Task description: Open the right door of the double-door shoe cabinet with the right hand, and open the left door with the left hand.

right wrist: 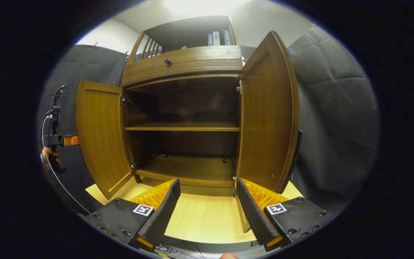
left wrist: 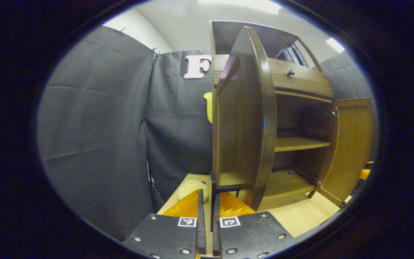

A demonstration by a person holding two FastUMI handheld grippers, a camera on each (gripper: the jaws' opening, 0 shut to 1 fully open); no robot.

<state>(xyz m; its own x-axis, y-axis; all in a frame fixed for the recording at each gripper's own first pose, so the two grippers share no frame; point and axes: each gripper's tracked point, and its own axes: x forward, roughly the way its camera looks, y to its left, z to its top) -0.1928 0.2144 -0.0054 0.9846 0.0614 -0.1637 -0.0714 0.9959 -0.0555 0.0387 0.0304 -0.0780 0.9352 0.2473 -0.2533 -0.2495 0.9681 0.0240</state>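
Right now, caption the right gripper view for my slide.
Open right gripper faces the shoe cabinet, both doors swung wide, shelves bare.

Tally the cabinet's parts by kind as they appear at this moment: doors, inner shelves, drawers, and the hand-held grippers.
Open doors: 2, the left door and the right door
Inner shelves: 2, the upper shelf and the bottom shelf
Drawers: 1, the drawer above the doors
Hand-held grippers: 2, the left hand-held gripper and the right hand-held gripper
Total: 7

The left gripper (left wrist: 207,201) has its fingers (left wrist: 200,216) closed on the open left door's (left wrist: 244,118) dark handle (left wrist: 214,194).
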